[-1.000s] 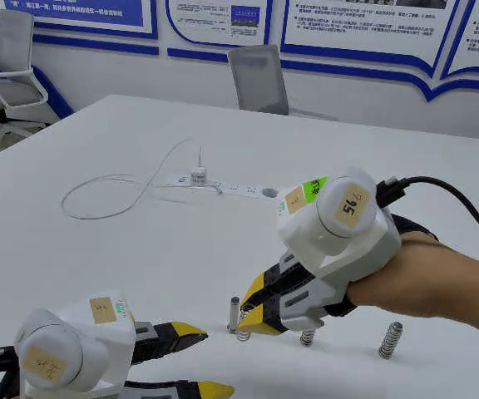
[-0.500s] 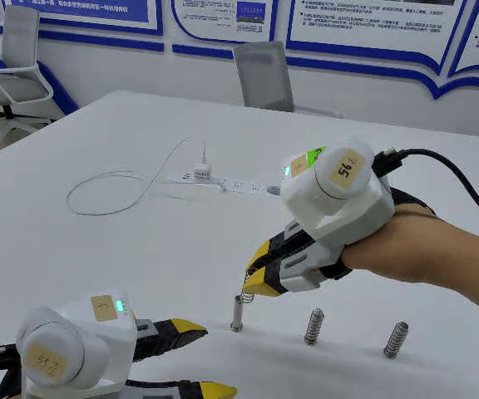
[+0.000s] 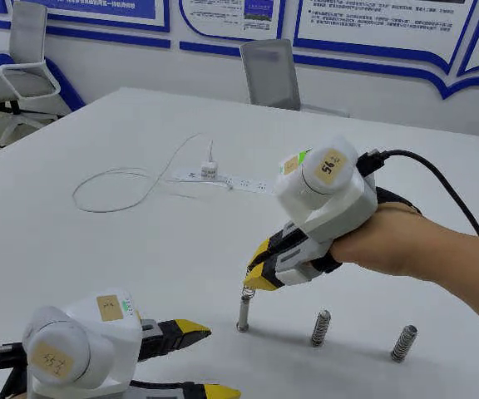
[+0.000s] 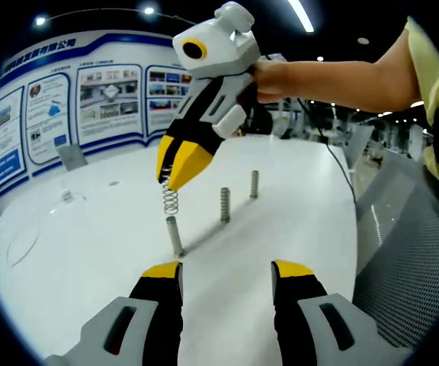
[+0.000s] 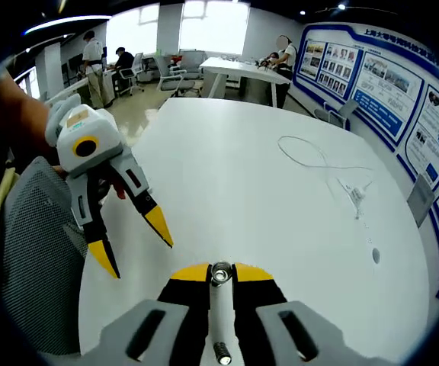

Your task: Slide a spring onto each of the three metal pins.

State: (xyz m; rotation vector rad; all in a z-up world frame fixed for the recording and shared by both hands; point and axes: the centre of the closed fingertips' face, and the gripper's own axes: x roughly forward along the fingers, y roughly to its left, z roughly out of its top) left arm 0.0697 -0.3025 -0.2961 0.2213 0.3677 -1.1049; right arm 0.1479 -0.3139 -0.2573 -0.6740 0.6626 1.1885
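Right claw (image 3: 254,281) clamped on a spring's (image 3: 247,293) top coils, hanging just over the bare pin (image 3: 243,314) near the counter's (image 3: 140,249) near edge; left claw (image 4: 227,267) apart. Light, bendy, likely to buckle if pushed askew

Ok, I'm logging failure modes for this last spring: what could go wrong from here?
The spring hangs from the right gripper by its top end, just above the bare pin; slightly off-centre, it could catch the pin's tip and buckle or slip free. A sideways nudge might tip the pin, and the open left gripper isn't steadying it.
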